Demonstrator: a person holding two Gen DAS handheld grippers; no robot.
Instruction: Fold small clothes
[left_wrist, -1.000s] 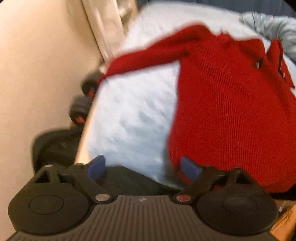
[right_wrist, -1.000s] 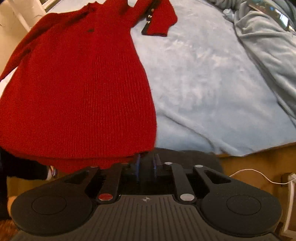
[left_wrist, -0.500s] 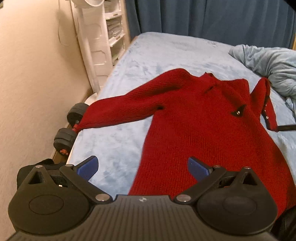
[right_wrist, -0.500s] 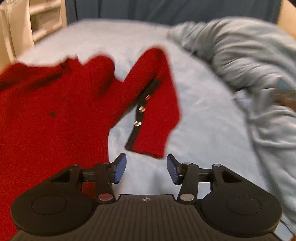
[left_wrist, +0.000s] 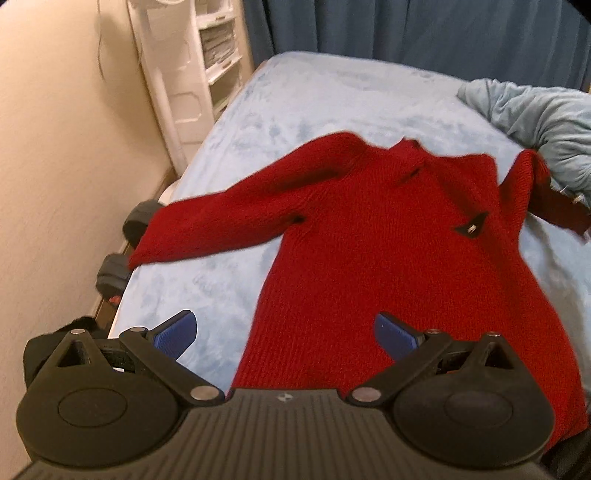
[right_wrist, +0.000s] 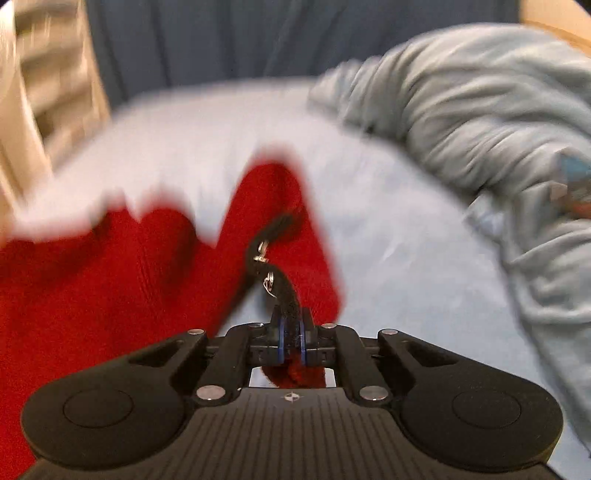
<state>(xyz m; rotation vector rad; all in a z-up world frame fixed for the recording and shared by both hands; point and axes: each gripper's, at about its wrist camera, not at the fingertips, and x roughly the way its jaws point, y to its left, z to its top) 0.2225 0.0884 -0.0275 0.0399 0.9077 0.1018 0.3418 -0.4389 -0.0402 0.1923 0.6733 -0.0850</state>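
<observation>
We have the red sweater (left_wrist: 388, 240) lying spread on the bed (left_wrist: 332, 96), one sleeve (left_wrist: 229, 218) stretched toward the wall-side edge of the bed, the body running down to the near edge. The other sleeve (right_wrist: 291, 221), with its black strap (right_wrist: 286, 284), lies on the side of the sweater nearest the rumpled blanket (right_wrist: 480, 110). Our right hand-held gripper (right_wrist: 291, 334) is clamped on the cuff end of that sleeve and strap. Our left hand-held gripper (left_wrist: 284, 332) hovers above the sweater's lower body with its jaws wide, gripping nothing. We judge the first fold is beginning: the held sleeve should be carried across the sweater's chest and laid flat. The left one could then take the far sleeve.
</observation>
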